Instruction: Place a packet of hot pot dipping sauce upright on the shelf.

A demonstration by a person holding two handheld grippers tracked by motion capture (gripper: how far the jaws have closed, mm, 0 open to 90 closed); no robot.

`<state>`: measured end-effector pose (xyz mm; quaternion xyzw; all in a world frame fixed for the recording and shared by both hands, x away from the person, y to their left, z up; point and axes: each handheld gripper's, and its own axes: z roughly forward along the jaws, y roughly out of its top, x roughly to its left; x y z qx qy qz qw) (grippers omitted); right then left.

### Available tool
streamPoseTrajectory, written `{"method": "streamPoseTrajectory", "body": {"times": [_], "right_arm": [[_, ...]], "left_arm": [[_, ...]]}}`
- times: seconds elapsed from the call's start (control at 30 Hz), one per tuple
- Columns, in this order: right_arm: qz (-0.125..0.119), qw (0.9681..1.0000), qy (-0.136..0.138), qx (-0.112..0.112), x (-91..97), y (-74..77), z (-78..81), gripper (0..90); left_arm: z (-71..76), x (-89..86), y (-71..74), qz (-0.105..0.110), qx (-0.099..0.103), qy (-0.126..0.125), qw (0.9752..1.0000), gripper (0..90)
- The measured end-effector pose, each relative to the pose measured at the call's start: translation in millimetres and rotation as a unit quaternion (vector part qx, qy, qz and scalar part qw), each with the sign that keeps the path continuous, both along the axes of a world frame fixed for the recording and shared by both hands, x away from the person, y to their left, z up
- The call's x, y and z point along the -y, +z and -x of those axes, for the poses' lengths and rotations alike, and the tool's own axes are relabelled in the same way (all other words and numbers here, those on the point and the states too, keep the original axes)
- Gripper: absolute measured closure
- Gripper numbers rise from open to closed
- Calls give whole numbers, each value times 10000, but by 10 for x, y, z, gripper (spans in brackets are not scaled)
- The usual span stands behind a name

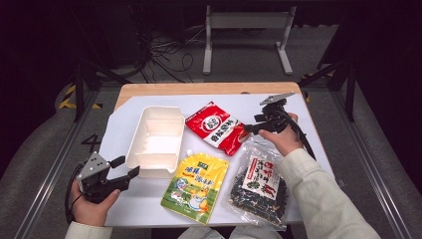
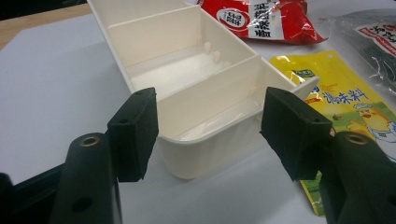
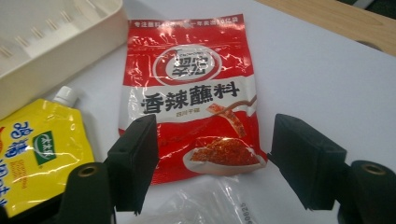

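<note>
I am holding my right hand-held gripper [image 1: 247, 130] just right of centre in the high view, its jaws spread and pointing at the lower edge of the red sauce packet [image 1: 215, 127]; in the right gripper view that packet [image 3: 196, 88] is lying flat between and just beyond my two pads, with nothing pinched yet. My left hand-held gripper [image 1: 125, 168] is sitting at the lower left of the high view, jaws also spread and empty, lined up on the near end of the white divided tray [image 1: 143, 133]; in the left gripper view the tray's end wall [image 2: 205, 149] is standing between the pads, but they are not pressing on it. As I judge it, I am working at putting the packets into the tray, and that work is barely starting: all the tray compartments I can see are bare, and the red packet, the yellow spouted pouch [image 1: 196, 185] at lower centre and the clear bag of dark dried seaweed [image 1: 259, 185] at lower right are all resting on the white sheet covering the counter [image 1: 318, 149]. The red packet is lying just beside the tray's right side, the yellow pouch below it near the tray's corner. What is remaining looks like everything: closing on the red packet, lifting it over, then doing the same for the other two.
</note>
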<state>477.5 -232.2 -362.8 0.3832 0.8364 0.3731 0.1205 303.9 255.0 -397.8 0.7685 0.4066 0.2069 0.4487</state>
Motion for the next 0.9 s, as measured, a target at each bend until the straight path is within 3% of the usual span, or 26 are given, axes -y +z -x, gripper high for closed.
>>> {"method": "streamPoseTrajectory", "body": {"times": [0.33, 0.37, 0.47, 0.57, 0.9], "right_arm": [[56, 9992, -159, -353, -114, -201, -243, 296], [59, 9987, -201, -464, -130, -242, -295, 297], [95, 9981, -290, -530, -149, -294, -358, 284], [72, 9976, -345, -589, -157, -340, -403, 272], [112, 9956, -460, -811, -226, -475, -541, 230]], "left_arm": [[7, 21, 0, -36, 11, -96, 9999, 403], [6, 22, -2, -47, -2, -85, 10000, 403], [1, 31, -21, -51, -114, -91, 9999, 423], [19, 43, -32, -89, -84, -184, 9998, 421], [132, -53, -43, -18, -103, -66, 9999, 343]]}}
